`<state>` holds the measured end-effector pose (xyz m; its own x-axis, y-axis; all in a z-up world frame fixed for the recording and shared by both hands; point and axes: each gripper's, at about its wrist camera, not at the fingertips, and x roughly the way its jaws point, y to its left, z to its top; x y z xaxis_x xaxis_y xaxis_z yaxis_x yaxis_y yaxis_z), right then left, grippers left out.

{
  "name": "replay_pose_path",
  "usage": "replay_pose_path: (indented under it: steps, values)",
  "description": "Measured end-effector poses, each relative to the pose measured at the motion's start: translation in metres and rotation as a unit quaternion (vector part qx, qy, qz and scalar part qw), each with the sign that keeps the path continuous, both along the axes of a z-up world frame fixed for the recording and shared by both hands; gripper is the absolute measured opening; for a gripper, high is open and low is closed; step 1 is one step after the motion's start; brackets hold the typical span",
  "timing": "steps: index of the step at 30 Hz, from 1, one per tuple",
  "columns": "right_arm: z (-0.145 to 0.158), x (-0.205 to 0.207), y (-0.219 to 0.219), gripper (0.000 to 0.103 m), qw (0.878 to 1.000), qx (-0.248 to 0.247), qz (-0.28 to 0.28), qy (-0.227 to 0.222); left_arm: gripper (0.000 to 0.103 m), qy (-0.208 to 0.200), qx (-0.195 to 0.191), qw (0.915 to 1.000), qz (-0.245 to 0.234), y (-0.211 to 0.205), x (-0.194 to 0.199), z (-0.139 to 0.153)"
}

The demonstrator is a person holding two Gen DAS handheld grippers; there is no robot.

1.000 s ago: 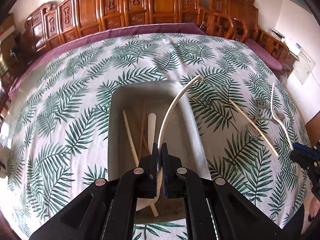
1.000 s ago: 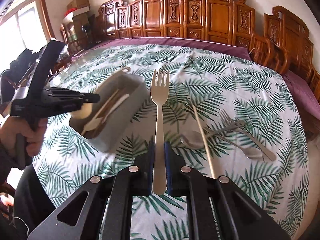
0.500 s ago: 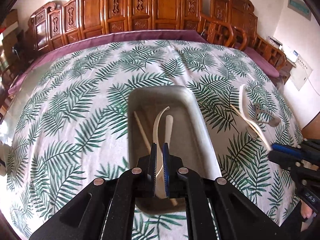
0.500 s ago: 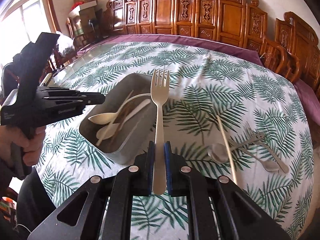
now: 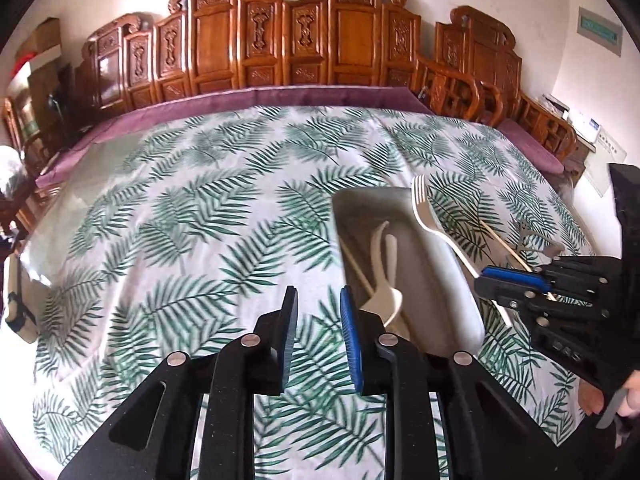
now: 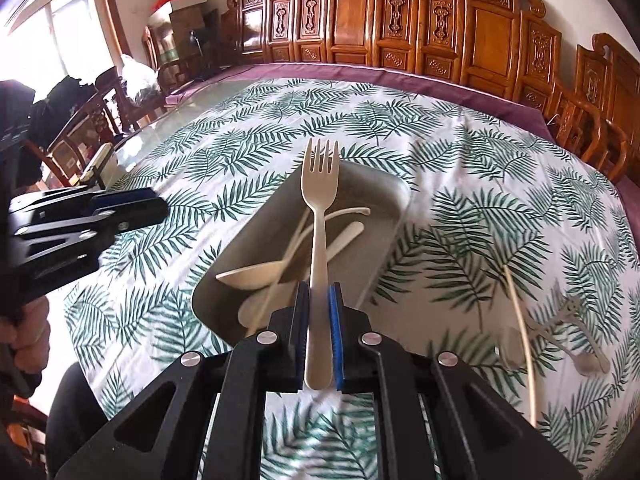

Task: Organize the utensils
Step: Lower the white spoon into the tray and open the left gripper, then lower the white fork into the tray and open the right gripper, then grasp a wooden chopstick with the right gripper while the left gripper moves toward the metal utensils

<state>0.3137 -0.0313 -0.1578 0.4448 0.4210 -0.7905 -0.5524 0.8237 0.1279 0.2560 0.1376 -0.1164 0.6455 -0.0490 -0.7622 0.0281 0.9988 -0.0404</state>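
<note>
A grey tray sits on the leaf-print tablecloth and holds cream spoons and a chopstick. My right gripper is shut on a cream fork and holds it over the tray, tines pointing away. My left gripper is open and empty, just left of the tray.
A loose chopstick, a metal fork and a metal spoon lie on the cloth right of the tray. Carved wooden chairs ring the table's far edge.
My left gripper let the cream spoon go into the tray, opened and drew back to the left. My right gripper carried the fork left to above the tray.
</note>
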Motion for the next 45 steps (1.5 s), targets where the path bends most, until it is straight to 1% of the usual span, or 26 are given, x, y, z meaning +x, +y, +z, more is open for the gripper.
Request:
replay_pose_path:
  steps: [3,5,6,7,8,10,13,17,23,27,31,36,43,45]
  values:
    - [-0.004,0.004,0.010,0.012,1.000,-0.006,-0.003,0.001,0.029,-0.007,-0.007,0.9999,0.007,0.009,-0.007,0.002]
    - [-0.007,0.007,0.014,0.012,1.000,-0.008,-0.006,0.003,0.035,-0.013,-0.007,0.9998,0.010,0.013,-0.011,0.003]
    - [-0.008,0.009,0.016,0.012,1.000,-0.009,-0.007,0.005,0.037,-0.015,-0.006,0.9998,0.011,0.014,-0.012,0.003]
    - [-0.009,0.011,0.018,0.012,1.000,-0.010,-0.009,0.007,0.042,-0.016,-0.005,0.9998,0.012,0.014,-0.014,0.003]
    - [-0.010,0.012,0.020,0.012,1.000,-0.010,-0.011,0.007,0.049,-0.020,-0.002,0.9997,0.014,0.015,-0.015,0.003]
    - [-0.012,0.016,0.022,0.012,1.000,-0.010,-0.014,0.008,0.057,-0.024,-0.004,0.9996,0.016,0.017,-0.018,0.004]
    - [-0.013,0.020,0.026,0.012,1.000,-0.007,-0.015,0.008,0.061,-0.027,-0.012,0.9993,0.023,0.023,-0.021,0.005]
    - [-0.016,0.026,0.032,0.013,1.000,-0.009,-0.015,0.012,0.072,-0.039,-0.015,0.9987,0.030,0.031,-0.026,0.010]
    - [-0.017,0.024,0.028,0.013,1.000,-0.007,-0.018,0.008,0.078,-0.047,-0.018,0.9981,0.036,0.035,-0.028,0.011]
    - [-0.015,0.017,0.015,0.013,1.000,-0.008,-0.022,0.007,0.082,-0.048,-0.013,0.9983,0.031,0.031,-0.028,0.008]
    - [-0.010,0.005,-0.003,0.013,1.000,-0.011,-0.024,-0.006,0.083,-0.046,-0.010,0.9987,0.019,0.022,-0.030,0.005]
    - [-0.006,-0.011,-0.044,0.013,0.999,-0.018,-0.041,-0.018,0.085,-0.046,-0.006,0.9989,0.000,0.004,-0.035,0.002]
    - [-0.004,-0.003,-0.108,0.013,0.996,-0.027,-0.082,-0.020,0.085,-0.042,0.002,0.9982,-0.044,-0.032,-0.042,-0.005]
    - [-0.006,0.001,-0.125,0.018,0.995,-0.035,-0.090,-0.022,0.085,-0.041,0.002,0.9976,-0.056,-0.043,-0.043,-0.006]
